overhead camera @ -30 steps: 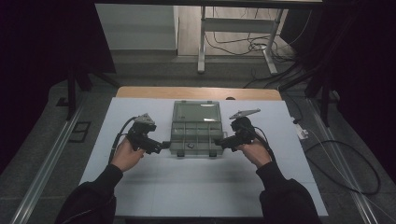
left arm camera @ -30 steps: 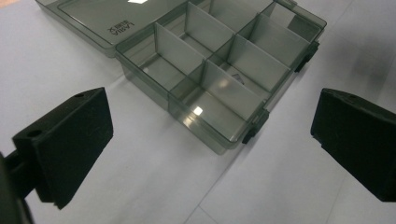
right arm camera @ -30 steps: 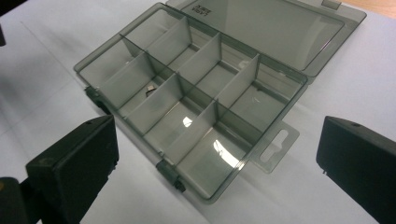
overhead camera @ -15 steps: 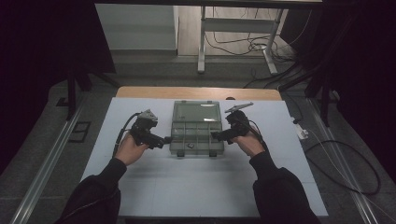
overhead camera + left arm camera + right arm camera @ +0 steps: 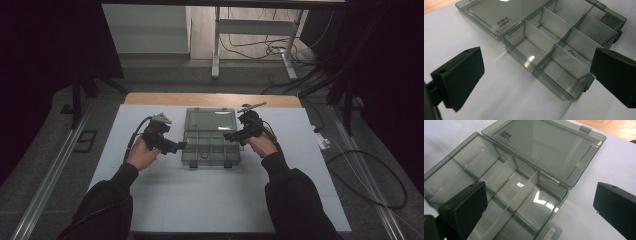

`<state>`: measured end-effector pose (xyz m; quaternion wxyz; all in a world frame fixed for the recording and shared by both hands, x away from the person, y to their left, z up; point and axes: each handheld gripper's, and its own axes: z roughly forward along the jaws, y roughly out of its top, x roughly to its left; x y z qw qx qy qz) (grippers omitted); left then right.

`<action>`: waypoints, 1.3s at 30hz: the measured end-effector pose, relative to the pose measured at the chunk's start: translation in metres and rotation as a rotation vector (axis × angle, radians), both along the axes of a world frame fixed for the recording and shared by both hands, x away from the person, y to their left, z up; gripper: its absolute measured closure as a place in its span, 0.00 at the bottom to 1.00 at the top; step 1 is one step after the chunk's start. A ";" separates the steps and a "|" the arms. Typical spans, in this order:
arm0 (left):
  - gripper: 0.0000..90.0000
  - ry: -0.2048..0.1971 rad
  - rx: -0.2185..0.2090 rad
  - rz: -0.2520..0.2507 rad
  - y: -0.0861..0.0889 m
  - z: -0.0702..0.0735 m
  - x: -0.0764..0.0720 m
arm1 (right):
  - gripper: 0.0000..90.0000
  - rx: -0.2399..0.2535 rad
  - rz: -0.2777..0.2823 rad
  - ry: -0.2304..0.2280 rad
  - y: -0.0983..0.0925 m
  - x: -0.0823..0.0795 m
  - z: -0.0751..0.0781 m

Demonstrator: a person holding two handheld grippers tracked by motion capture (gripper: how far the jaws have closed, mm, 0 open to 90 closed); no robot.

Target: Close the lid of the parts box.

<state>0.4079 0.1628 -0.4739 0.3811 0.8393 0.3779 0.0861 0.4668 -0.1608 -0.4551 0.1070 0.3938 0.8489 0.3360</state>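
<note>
Item: smoky transparent plastic compartment box [image 5: 210, 142], placed at the table's centre on a white table covering [image 5: 210, 200], its hinged lid [image 5: 210, 120] laid flat open on the far side. A small dark piece [image 5: 204, 156] is seen in a near compartment. Left gripper [image 5: 181, 145]: held at the box's left edge, jaws spread, nothing gripped. Right gripper [image 5: 227, 136]: held at the right edge, jaws spread likewise.

Clear smoky-grey plastic box [image 5: 210, 142] lies flat, open, lid [image 5: 210, 121] folded back. Dividers form compartments. It sits between both grippers' fingers [image 5: 179, 146], its end walls just beyond their tips.
</note>
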 end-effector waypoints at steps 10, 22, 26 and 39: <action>0.01 -0.003 -0.008 0.010 -0.006 0.000 0.011 | 0.00 0.004 -0.037 0.023 0.000 0.021 -0.004; 0.00 0.006 -0.025 0.008 -0.012 -0.005 0.027 | 0.00 -0.024 -0.077 0.017 0.004 0.044 -0.006; 0.00 0.010 -0.032 -0.008 -0.013 -0.006 0.032 | 0.00 -0.033 -0.084 0.031 0.006 0.051 -0.006; 0.00 0.009 -0.005 -0.048 -0.021 -0.019 0.038 | 0.00 -0.078 -0.100 0.058 0.012 0.074 -0.018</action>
